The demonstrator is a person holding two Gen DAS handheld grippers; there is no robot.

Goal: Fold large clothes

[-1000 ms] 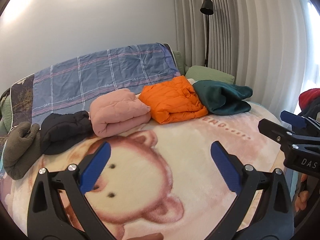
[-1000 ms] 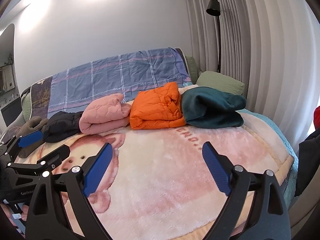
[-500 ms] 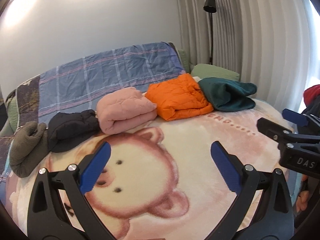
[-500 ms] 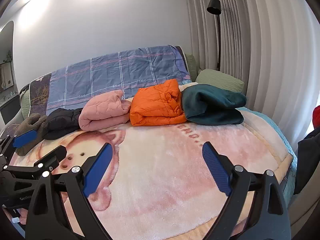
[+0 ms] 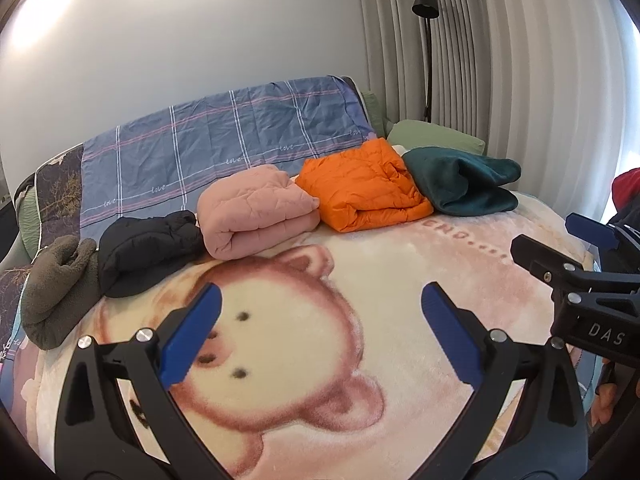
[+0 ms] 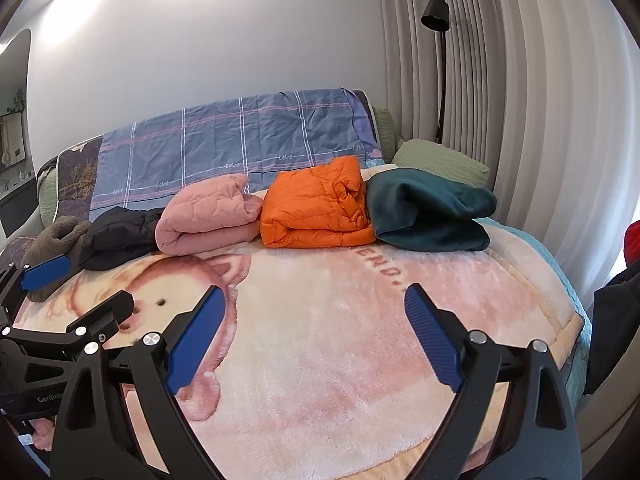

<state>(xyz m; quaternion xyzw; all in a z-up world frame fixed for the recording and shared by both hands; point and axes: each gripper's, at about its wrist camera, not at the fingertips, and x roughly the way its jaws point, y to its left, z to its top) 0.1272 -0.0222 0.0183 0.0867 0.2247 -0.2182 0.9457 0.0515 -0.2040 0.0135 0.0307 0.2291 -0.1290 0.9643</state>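
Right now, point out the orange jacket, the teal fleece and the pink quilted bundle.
orange jacket (image 6: 316, 212): right wrist view, middle of its folded top panel.
teal fleece (image 6: 428, 216): right wrist view, centre of the folded stack.
pink quilted bundle (image 5: 256, 208): left wrist view, middle of its top.

Left gripper (image 5: 320, 334) jaws wide apart, empty, above bear blanket (image 5: 304, 320); folded clothes (image 5: 360, 192) beyond.

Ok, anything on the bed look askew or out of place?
Mostly tidy: pink, orange and teal bundles sit folded in a row. The olive fleece at the row's left end looks slumped rather than squarely folded.
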